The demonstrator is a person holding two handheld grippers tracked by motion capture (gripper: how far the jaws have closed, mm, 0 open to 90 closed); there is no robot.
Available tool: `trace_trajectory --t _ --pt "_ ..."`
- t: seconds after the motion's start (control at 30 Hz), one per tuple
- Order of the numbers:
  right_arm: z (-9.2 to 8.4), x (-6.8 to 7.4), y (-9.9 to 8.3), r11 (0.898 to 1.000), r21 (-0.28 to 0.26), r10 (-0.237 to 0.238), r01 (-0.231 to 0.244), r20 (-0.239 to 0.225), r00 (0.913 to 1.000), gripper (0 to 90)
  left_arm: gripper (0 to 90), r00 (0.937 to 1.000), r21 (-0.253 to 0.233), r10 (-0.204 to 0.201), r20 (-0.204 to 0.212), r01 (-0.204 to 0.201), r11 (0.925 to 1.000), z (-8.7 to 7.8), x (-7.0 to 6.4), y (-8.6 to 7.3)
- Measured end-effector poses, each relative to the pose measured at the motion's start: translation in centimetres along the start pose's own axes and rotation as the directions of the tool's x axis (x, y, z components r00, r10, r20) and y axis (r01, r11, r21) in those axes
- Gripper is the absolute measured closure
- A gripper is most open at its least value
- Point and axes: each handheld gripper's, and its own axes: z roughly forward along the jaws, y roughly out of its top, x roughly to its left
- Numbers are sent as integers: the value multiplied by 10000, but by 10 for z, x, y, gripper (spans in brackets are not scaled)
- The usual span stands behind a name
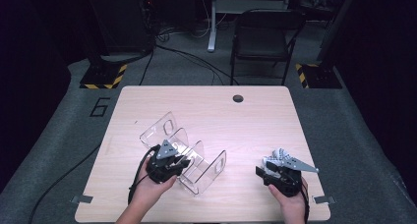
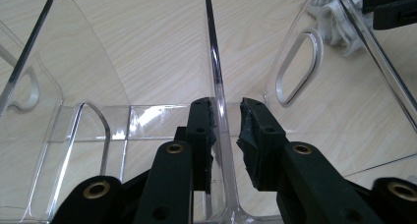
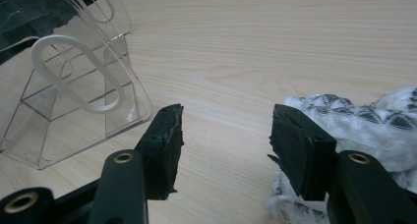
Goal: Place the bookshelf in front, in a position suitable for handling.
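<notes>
A clear acrylic rack (image 1: 206,171) with several upright dividers lies on the wooden table (image 1: 255,121), left of centre. My left gripper (image 1: 184,161) reaches into it from the near left. In the left gripper view its jaws (image 2: 226,111) straddle one thin divider (image 2: 215,62). The left pad lies against the sheet and a small gap shows at the right pad. My right gripper (image 1: 260,172) rests near the front right, open (image 3: 226,121) with bare table between its pads. A white cloth with a black pattern (image 3: 364,116) lies bunched beside its right jaw (image 1: 275,157).
A round hole (image 1: 238,98) sits near the table's far edge. A black folding chair (image 1: 265,35) stands behind the table, with cables on the floor. The rack's end wall with an oval cut-out (image 3: 74,76) stands just left of the right gripper.
</notes>
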Motion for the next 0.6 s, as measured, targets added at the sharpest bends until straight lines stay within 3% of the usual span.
trace_trajectory --t 0.17,0.6 --pt "-4 -4 0 9999 -90 123 -122 185 9998 454 751 10000 -31 -21 -45 21 10000 1 0 0" --pt "-15 -17 -3 9999 11 -126 125 836 9964 454 754 9999 -51 -29 -109 28 10000 3 -1 0"
